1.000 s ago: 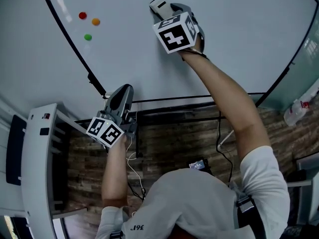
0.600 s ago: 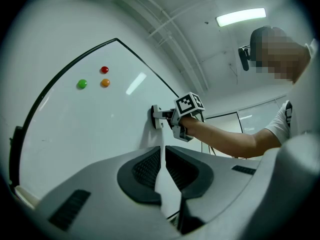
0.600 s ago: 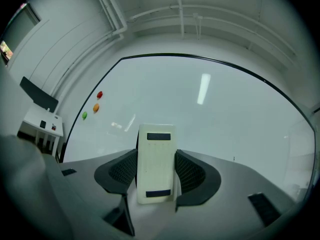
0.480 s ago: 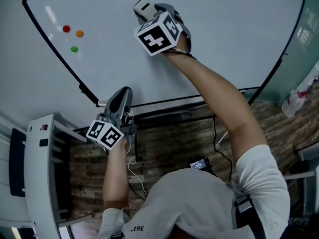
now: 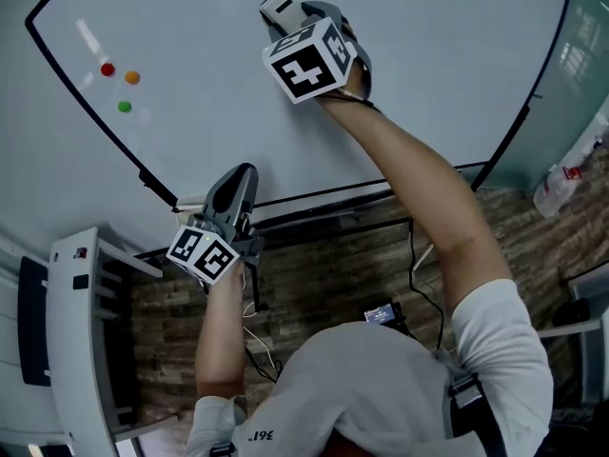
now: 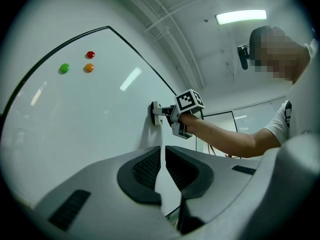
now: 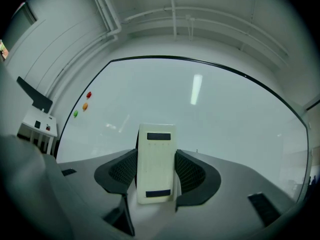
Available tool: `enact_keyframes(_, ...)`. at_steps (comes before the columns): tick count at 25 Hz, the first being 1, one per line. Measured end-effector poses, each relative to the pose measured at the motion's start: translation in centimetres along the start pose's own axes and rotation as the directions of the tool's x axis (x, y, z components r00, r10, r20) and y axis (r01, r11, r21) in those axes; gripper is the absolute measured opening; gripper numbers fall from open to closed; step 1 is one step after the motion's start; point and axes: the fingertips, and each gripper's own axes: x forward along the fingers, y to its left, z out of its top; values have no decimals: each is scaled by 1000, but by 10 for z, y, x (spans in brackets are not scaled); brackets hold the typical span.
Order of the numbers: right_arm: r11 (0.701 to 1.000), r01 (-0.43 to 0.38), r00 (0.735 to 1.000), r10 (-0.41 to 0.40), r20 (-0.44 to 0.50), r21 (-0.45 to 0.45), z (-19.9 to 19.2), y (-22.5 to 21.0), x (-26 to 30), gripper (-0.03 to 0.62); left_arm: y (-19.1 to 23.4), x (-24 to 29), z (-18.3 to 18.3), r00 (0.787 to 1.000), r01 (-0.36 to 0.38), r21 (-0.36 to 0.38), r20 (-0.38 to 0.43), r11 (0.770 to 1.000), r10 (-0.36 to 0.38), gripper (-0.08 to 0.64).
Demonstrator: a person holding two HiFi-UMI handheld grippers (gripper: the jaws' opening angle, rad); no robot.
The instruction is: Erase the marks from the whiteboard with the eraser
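Note:
The whiteboard [image 5: 190, 74] fills the upper part of the head view; I see no marks on its surface in any view. My right gripper [image 5: 290, 9] is shut on a cream rectangular eraser [image 7: 156, 161] and presses it flat against the board [image 7: 225, 119]; the eraser [image 5: 277, 8] shows at the top of the head view. My left gripper [image 5: 238, 181] hangs near the board's lower frame with its jaws nearly closed and nothing between them. In the left gripper view the eraser [image 6: 155, 113] touches the board [image 6: 75, 114], and the left gripper [image 6: 163, 166] sits in the foreground.
Red, orange and green magnets [image 5: 118, 77] sit at the board's left. A black frame bar [image 5: 324, 206] runs under the board. A white cabinet [image 5: 81, 341] stands at the lower left, cables hang over the wooden floor [image 5: 324, 274], and a white bottle [image 5: 557, 184] stands at the right.
The view has drifted so the board and its magnets sit further left. The right gripper keeps the eraser on the board near the top. The left gripper has held its place.

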Motion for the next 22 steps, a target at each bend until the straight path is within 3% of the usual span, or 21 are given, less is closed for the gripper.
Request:
enact_keyframes(13,994,103,994,-102,-30,29,-32,-83,-23,255,-37,49,-24,996,86,-22,-30,996,-87,35)
enact_keyframes(22,991,131,991,-130,-33,30,-50,-118,-37,255,-56,65,-33,993,103,-20,-47,994,-104,35)
